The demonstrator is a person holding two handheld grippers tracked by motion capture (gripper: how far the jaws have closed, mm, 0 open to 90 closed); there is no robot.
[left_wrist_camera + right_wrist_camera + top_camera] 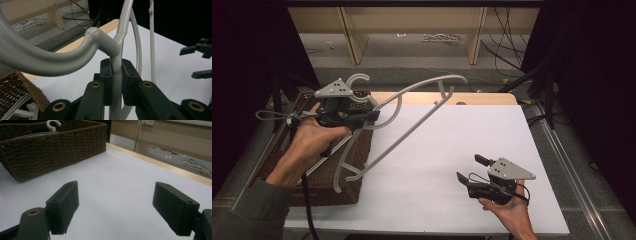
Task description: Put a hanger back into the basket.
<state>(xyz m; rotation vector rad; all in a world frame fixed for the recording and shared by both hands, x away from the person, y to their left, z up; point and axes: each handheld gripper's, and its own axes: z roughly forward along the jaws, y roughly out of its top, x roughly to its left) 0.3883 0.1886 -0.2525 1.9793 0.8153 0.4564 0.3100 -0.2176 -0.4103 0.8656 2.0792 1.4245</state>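
- High view: the left gripper (371, 115) sits at ten o'clock on the table (452, 150), above the basket (357, 150). Its jaws are clamped on a grey plastic hanger (412, 125).
- The hanger is lifted clear and slants from the basket's near edge at eight o'clock up toward the far table edge at twelve. One end stays low over the basket; the hook points away at twelve.
- More hangers (357, 82) rest in the basket behind the left gripper; a hook stands up at eleven.
- The right gripper (469, 172) waits at five o'clock over bare table, jaws apart and empty, well apart from the hanger.
- Left gripper view: both pads (106, 77) press a thin upright bar of the hanger (117, 82), just below the junction where a thick curved arm branches off toward nine.
- Judgement: the hanger looks light, stiff and smooth. Held at one point it may swivel in the pads; a hold close to the junction, as here, limits swing. Thin bars could slip.
- Right gripper view: the right gripper (115, 210) has its jaws wide with nothing between them. The basket (62, 150) lies at eleven, a hanger hook (53, 124) showing above its rim.
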